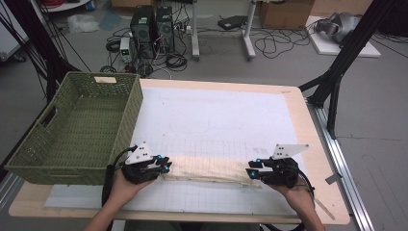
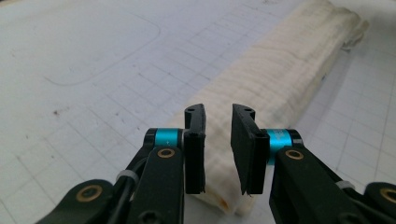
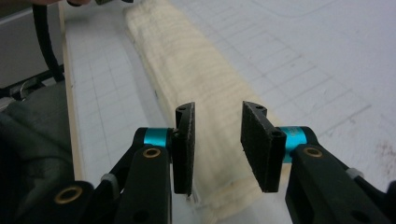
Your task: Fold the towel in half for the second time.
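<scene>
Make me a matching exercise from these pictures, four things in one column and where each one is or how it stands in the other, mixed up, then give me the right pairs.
Things:
1. folded cream towel
2. green woven basket
3. left gripper
4. right gripper

Places or states:
A. at the towel's right end, jaws open
B. on the table's left edge
C. lying flat along the table's near edge, between the grippers
D. at the towel's left end, jaws open

Pairs: 1-C, 2-B, 3-D, 4-A
</scene>
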Demonstrator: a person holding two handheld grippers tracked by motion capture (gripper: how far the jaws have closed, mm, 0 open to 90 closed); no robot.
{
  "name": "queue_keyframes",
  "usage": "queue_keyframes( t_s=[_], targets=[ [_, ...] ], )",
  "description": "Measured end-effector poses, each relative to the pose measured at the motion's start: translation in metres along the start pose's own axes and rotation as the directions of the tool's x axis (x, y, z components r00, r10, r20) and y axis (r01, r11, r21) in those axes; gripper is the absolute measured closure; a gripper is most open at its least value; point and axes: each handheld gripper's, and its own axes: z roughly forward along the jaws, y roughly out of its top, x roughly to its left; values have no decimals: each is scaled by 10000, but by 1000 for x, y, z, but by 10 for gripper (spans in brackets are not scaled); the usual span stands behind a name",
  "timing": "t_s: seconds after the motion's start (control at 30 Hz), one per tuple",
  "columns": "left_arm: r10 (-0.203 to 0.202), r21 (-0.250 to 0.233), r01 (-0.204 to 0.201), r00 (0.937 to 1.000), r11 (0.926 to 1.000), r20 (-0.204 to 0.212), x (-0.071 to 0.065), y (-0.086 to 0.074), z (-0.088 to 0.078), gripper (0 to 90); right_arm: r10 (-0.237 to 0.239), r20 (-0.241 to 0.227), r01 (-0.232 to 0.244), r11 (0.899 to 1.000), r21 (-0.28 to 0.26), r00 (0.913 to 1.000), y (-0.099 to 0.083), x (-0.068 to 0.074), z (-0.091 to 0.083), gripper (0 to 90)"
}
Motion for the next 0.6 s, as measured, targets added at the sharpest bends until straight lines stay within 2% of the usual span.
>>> queue_keyframes(
  t_s=[0.1, 0.13, 0.23, 0.37, 0.47, 0.57, 0.6],
  targets=[
    [-175, -141, 175, 9998, 9997, 48, -1, 4, 8, 747, -162, 101, 162, 9999, 29, 9998, 9, 1, 12, 683],
    [-88, -72, 89, 9999, 9999, 120, -3, 5, 12, 764, -155, 47, 154, 9998, 132, 9999, 12, 2, 19, 687],
    [236, 305, -246, 9991, 9992, 342, -9, 6, 27, 830, -448, -85, 451, 9979, 458, 9990, 20, 5, 42, 730],
    [210, 766, -257, 9979, 9967, 612, -12, 3, 40, 860, -815, -483, 859, 9914, 984, 9955, 24, 12, 70, 773],
    [278, 1024, -339, 9978, 9942, 605, -14, 1, 44, 879, -1019, -692, 1110, 9833, 1441, 9924, 22, 13, 81, 828],
    [219, 1438, -323, 9971, 9891, 731, -12, -4, 47, 881, -1221, -903, 1376, 9718, 1916, 9884, 17, 14, 85, 854],
    [145, 1316, -247, 9969, 9910, 775, -11, -5, 46, 880, -1282, -913, 1441, 9695, 1982, 9875, 16, 15, 84, 854]
  ],
)
